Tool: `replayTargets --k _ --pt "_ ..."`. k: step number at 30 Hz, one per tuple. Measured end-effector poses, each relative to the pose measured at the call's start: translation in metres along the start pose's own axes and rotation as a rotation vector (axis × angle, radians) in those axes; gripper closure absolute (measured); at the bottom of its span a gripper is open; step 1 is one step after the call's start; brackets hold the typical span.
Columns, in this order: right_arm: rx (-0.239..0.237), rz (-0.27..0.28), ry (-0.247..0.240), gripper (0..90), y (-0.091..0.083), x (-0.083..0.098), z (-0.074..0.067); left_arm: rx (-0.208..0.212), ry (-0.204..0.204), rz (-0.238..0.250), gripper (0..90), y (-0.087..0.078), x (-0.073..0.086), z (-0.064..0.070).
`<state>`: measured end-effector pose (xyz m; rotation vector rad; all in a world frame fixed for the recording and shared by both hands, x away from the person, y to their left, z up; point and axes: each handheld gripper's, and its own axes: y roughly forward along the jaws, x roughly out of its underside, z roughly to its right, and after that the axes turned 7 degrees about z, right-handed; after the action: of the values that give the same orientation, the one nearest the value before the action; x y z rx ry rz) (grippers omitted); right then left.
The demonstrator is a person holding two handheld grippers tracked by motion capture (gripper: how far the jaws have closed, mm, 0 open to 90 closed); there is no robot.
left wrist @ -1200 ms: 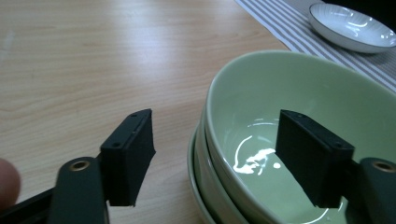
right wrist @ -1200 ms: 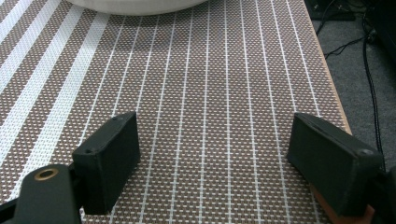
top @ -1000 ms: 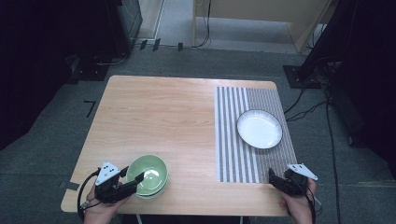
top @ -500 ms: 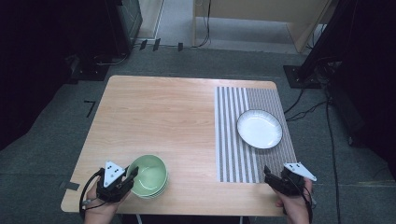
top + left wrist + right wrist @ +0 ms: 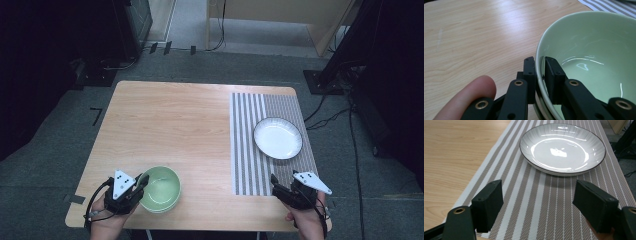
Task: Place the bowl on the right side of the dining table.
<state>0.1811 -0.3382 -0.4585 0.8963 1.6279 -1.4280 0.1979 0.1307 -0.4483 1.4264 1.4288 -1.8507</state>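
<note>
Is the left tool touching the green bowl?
Touching. In the left gripper view, the left tool is pinching the green bowl rim, one jaw inside, one outside.

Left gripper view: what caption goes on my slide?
Left gripper pinches the rim of the green bowl on the wooden table.

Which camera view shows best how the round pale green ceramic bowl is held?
The left gripper view: the left hand-held gripper pinches the round pale green ceramic bowl by its rim, one jaw inside and one outside. The high view shows the whole bowl near the table's front edge, but the grip is too small to read there.
</note>
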Motion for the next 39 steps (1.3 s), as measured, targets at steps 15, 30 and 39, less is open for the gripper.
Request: replayTargets --k 15,30,39 --pt "-0.122 0.051 -0.058 23.4 -0.005 -0.028 -0.053 0.01 0.034 0.023 80.0 -0.003 -0.007 0.001" --pt "-0.273 0.044 -0.098 24.2 0.008 -0.041 -0.114 -0.001 0.097 0.064 80.0 -0.008 -0.009 0.005" --pt "-0.403 0.025 -0.116 24.8 0.017 -0.043 -0.161 -0.009 0.131 0.082 80.1 -0.01 -0.01 0.008"
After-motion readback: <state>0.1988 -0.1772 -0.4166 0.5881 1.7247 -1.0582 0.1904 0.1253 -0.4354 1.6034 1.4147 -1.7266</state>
